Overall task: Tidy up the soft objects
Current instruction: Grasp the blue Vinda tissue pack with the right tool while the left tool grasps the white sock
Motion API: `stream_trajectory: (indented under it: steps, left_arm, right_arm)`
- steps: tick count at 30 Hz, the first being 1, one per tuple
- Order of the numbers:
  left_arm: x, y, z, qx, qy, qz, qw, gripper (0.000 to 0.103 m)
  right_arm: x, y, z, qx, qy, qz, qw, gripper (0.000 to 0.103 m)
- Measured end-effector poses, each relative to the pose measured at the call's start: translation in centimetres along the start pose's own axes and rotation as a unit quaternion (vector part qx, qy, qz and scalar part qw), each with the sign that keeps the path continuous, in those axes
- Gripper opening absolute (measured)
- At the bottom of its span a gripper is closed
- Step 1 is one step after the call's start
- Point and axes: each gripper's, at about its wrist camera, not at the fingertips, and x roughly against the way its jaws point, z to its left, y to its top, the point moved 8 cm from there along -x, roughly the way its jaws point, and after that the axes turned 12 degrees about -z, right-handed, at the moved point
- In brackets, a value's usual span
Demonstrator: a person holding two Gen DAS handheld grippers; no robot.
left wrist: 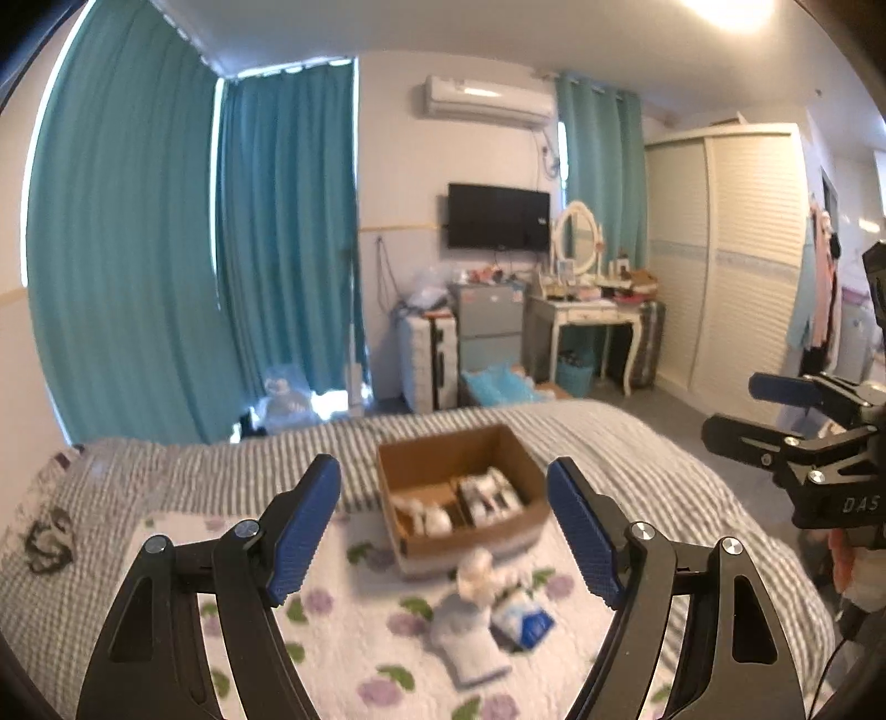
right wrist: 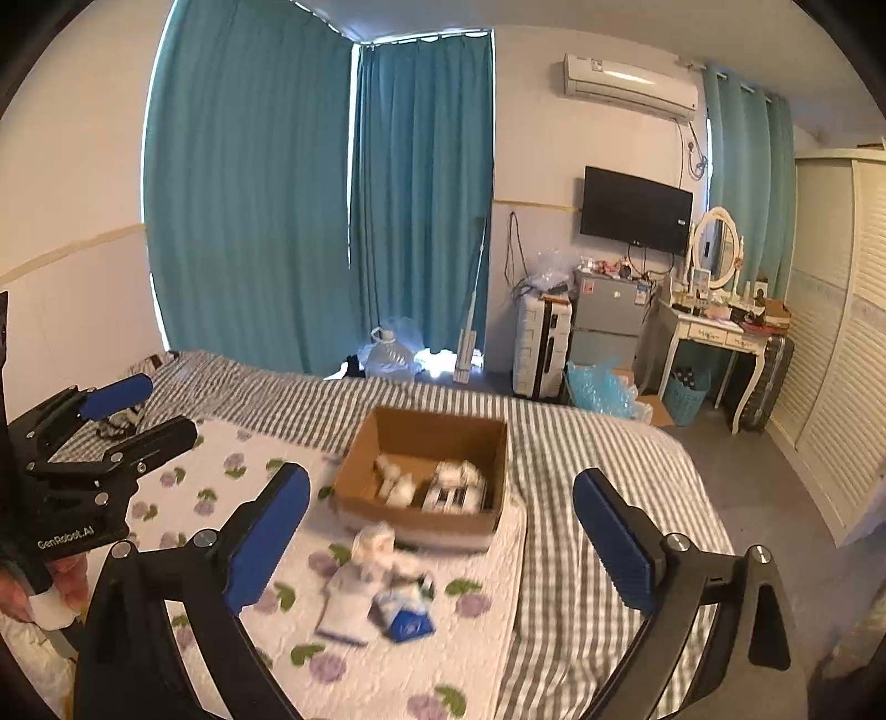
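The room is evenly and fairly brightly lit. A ceiling light (left wrist: 725, 11) is blown out to glare in the left wrist view, and daylight is leaked around the teal curtains (right wrist: 249, 183). Straight lines are bent by fisheye distortion, corners are blackened, and the cardboard box (left wrist: 459, 493) and the bed (right wrist: 581, 443) are blurred.

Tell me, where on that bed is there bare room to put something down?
Free: the striped sheet right of the cardboard box, and the floral quilt left of it. Crowded: the patch before the box, where the loose soft items lie, and inside the box.
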Motion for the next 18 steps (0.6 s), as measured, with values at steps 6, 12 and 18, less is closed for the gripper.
stream_trajectory:
  steps: [6,12,18]
  left_arm:
    - [0.4,-4.8,0.6,0.018,0.007,0.032,0.9993,0.078]
    - [-3.0,-11.1,2.3,0.041,0.03,0.093,0.9943,0.078]
    - [-6.6,-18.7,3.4,0.052,0.052,0.162,0.984,0.078]
  right_arm:
    - [-1.0,-5.1,2.0,-0.011,0.014,0.027,0.999,0.097]
    - [-6.8,-12.0,2.6,-0.015,0.008,0.074,0.997,0.097]
    - [-12.9,-20.1,1.9,-0.048,0.025,0.148,0.988,0.096]
